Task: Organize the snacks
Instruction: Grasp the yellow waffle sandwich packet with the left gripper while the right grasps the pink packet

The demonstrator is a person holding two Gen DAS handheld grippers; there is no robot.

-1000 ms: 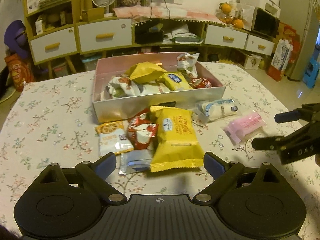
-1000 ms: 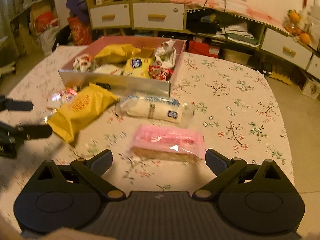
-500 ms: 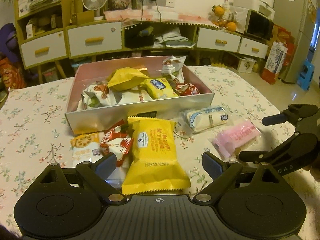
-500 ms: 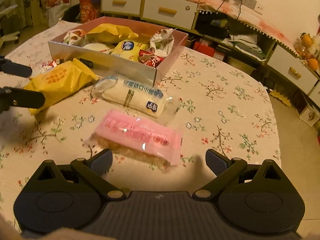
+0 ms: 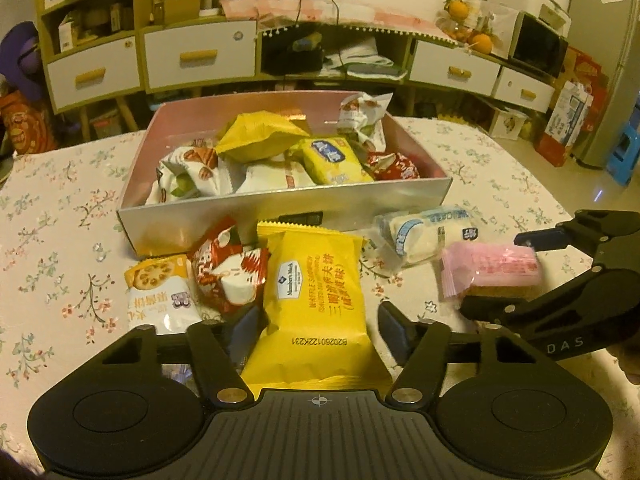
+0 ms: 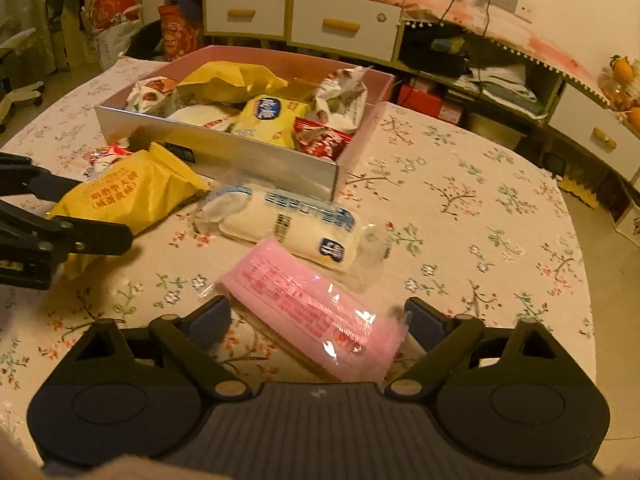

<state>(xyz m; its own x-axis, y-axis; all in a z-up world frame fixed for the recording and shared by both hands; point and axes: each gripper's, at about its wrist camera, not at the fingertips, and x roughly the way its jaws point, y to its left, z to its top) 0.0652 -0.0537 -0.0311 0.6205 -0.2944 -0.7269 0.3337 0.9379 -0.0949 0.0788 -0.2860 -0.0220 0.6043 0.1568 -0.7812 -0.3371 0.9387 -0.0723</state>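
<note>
Seen only from the left wrist: a cookie packet (image 5: 158, 294) and a red-and-white wrapper (image 5: 226, 270) lying beside the yellow waffle packet (image 5: 316, 304), all just in front of the snack box (image 5: 280, 210) on the floral surface (image 5: 60, 240). Seen better from the right wrist: the white cake roll (image 6: 288, 226) touching the pink wafer packet (image 6: 316, 312), and the box's far pink wall.

Left claw (image 5: 316, 326) angled down over the surface, jaws just closing in on the yellow waffle packet, left pad against its edge, right pad just off it; not yet pinching. Right claw (image 6: 316, 320) likewise tilted down, jaws narrowing a little but spread wide either side of the pink wafer packet, right pad at the wrapper's crimped end, left pad apart.
</note>
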